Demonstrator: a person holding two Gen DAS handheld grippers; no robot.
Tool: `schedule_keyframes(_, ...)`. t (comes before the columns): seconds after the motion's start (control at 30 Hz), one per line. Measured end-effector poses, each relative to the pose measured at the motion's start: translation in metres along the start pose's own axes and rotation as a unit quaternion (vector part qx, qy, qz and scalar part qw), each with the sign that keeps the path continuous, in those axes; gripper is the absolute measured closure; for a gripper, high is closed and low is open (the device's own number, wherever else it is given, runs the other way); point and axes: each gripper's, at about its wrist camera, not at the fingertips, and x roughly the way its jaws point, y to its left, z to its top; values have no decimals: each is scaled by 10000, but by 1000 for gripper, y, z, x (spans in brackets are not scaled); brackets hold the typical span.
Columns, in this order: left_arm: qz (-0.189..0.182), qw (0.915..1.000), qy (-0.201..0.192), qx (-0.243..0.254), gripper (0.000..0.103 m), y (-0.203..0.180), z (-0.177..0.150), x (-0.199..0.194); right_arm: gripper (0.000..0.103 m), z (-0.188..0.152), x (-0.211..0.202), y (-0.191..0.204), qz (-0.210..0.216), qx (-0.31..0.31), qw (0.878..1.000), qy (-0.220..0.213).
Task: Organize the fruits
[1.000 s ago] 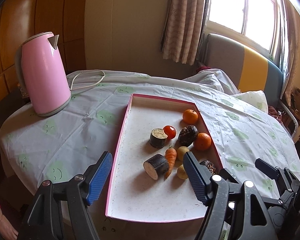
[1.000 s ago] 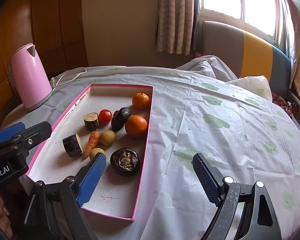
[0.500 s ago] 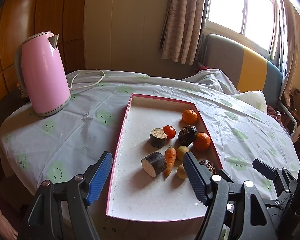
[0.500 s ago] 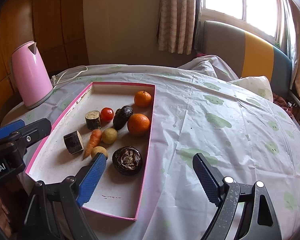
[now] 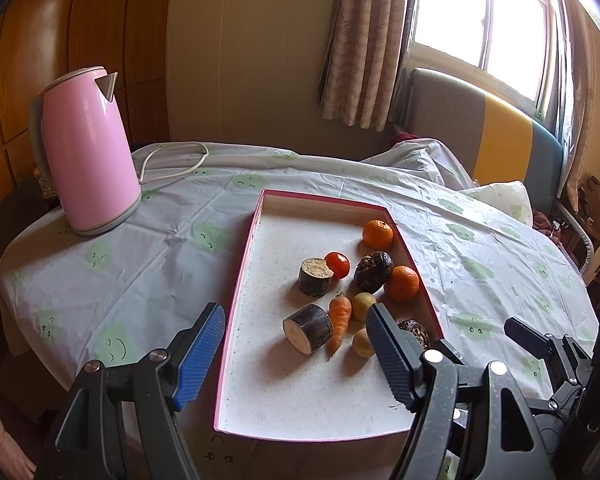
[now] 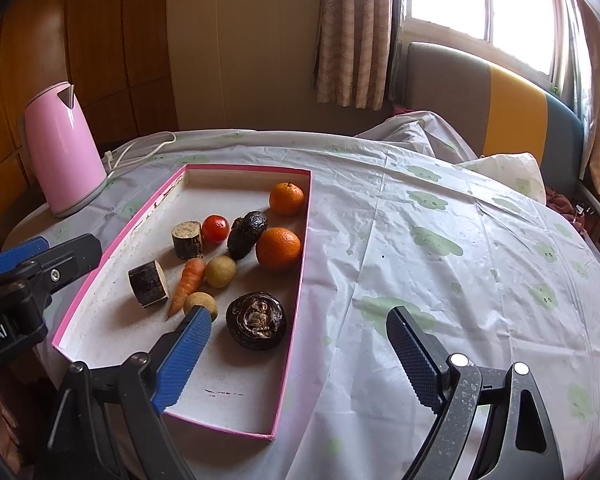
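Both the left gripper point(image 5: 296, 354) and right gripper point(image 6: 296, 354) hover with fingers apart, empty; crowded fruit in the pink tray point(image 6: 296, 276) risks nudging the carrot point(image 6: 188, 282) or round oranges rolling

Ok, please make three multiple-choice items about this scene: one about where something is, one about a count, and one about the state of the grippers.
1. Where does the pink kettle stand?
A. inside the tray
B. on the tablecloth, left of the tray
C. on the sofa

2. How many oranges lie in the tray?
A. one
B. two
C. four

3. What do the left gripper and the right gripper hold?
A. nothing, both are open
B. the carrot
C. the tomato

Answers:
1 B: it stands on the tablecloth, outside the pink rim.
2 B: one orange sits near the far end, another orange nearer.
3 A: both pairs of fingers are spread, with nothing between them.
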Motion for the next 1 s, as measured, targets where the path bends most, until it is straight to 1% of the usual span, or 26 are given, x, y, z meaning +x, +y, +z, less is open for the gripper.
schedule_keyframes(0.67, -55, 9999, -23, 100, 29, -5, 2, -3, 12, -2, -1, -1, -12, -3, 10000, -14)
schedule_keyframes(0.77, 14, 9998, -63, 185, 29, -6, 1, -3, 11, -3, 0, -1, -5, -7, 10000, -4)
schedule_keyframes(0.93, 14, 9996, -162, 251, 29, -7, 1, -4, 11, -5, 1, -4, -19, 23, 10000, 20)
schedule_keyframes(1.0, 37, 9993, -213, 305, 31, -8, 1, -6, 11, -5, 2, -6, -24, 34, 10000, 31)
